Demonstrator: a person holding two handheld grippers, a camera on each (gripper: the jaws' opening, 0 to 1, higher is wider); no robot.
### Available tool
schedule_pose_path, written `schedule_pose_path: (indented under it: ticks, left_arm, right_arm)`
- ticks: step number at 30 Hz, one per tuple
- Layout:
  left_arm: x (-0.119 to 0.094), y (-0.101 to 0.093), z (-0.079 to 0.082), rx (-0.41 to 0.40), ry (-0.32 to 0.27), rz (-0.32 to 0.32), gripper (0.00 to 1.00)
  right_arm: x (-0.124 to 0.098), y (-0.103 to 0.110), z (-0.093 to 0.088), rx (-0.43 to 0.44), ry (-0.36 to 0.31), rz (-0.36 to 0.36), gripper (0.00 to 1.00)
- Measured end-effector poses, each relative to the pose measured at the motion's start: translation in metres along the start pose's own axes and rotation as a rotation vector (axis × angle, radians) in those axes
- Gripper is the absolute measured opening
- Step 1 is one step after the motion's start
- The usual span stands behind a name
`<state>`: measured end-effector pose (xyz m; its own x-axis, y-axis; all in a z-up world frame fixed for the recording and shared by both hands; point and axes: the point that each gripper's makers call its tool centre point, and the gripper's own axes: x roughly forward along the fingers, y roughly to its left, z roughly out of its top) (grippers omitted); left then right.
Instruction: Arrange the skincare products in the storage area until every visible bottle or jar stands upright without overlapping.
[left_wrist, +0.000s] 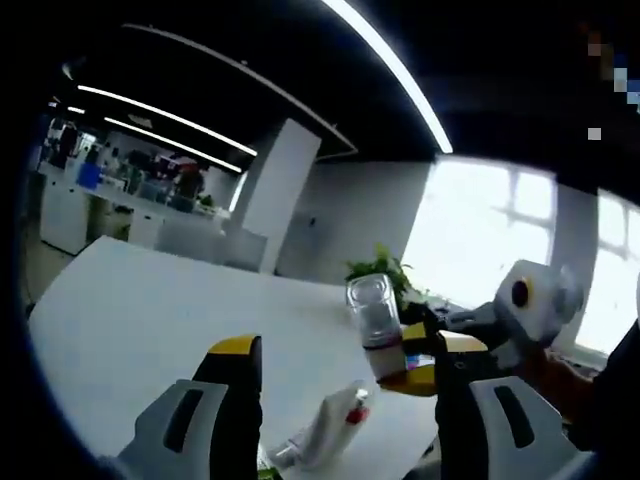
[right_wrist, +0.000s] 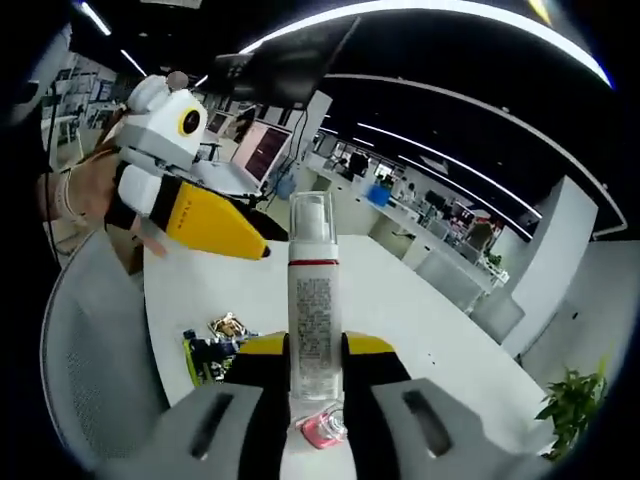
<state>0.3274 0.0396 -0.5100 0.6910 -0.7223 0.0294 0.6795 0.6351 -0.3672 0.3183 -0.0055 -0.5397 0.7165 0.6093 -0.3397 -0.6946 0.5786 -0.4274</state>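
A tall white pump bottle with a clear cap (right_wrist: 312, 300) stands upright, clamped between yellow-tipped jaws. A white tube with a red-pink cap (left_wrist: 330, 428) lies tilted on the white desk (left_wrist: 150, 320).

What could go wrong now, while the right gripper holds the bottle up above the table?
1. The right gripper holds the bottle low on its body, with most of it above the jaws, so it may tip or slip.
2. The left gripper is close beside the bottle's clear cap and could knock it.
3. A tube lies flat on the table below; setting the bottle down there might overlap it.
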Motion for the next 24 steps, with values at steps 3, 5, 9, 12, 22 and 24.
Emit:
schedule_pose_path:
  ticks: [3,5,9,12,22,24]
  left_arm:
    - [0.001,0.002,-0.010,-0.014,0.026,0.009,0.59]
    - [0.001,0.001,-0.012,-0.035,0.026,0.006,0.55]
    - [0.001,-0.005,-0.014,-0.041,0.027,-0.015,0.49]
    - [0.001,-0.007,-0.016,-0.047,0.035,-0.021,0.41]
    - [-0.001,-0.009,-0.020,-0.044,0.047,-0.025,0.28]
    - [-0.002,-0.010,-0.020,-0.040,0.046,-0.030,0.24]
  right_arm:
    - [0.001,0.006,-0.001,-0.010,0.006,-0.016,0.18]
    - [0.002,0.010,-0.002,-0.007,0.008,-0.015,0.18]
    - [0.003,0.021,-0.001,0.032,-0.016,-0.003,0.18]
    - [0.005,0.028,-0.002,0.058,-0.018,0.006,0.18]
    - [0.006,0.050,0.001,0.093,-0.023,0.020,0.18]
    - [0.006,0.050,0.001,0.091,-0.021,0.016,0.18]
